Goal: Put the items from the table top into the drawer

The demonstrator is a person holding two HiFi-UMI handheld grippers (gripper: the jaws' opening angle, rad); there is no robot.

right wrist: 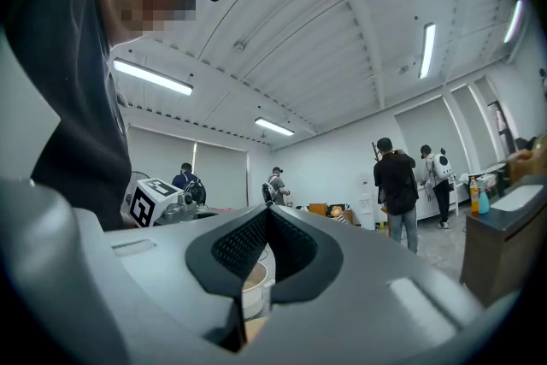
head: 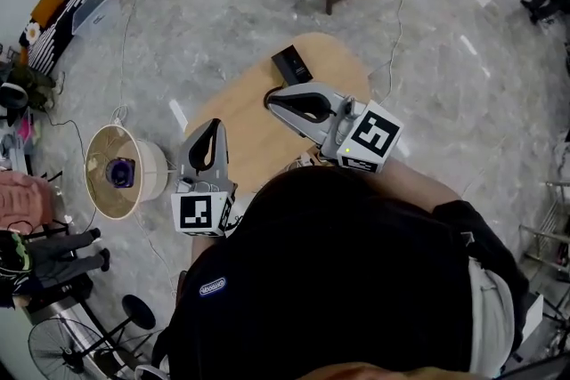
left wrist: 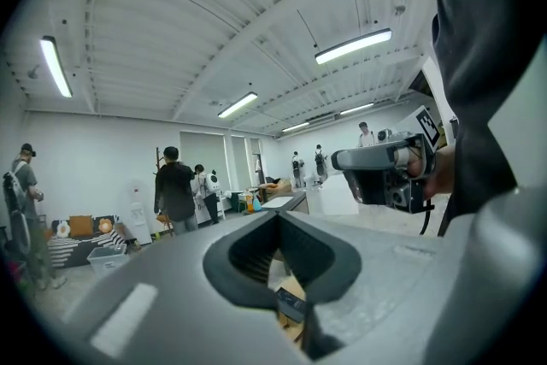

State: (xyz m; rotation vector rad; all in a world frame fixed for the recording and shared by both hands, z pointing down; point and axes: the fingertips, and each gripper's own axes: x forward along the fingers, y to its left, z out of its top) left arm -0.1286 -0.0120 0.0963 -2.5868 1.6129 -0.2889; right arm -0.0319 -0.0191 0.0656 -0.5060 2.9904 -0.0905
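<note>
While a black device [head: 291, 64] is lying at the far edge of the table [head: 240, 125], people [left wrist: 175, 188] are standing across the room. The left gripper [head: 215, 124] and right gripper [head: 270, 99] are hovering, jaws together, empty.

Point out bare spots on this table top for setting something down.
Bare wood lies between the left gripper and right gripper, and at the far right of the table, beside the black box. Crowded: the far edge, where the right gripper's tip nears the box. The near edge is hidden.
</note>
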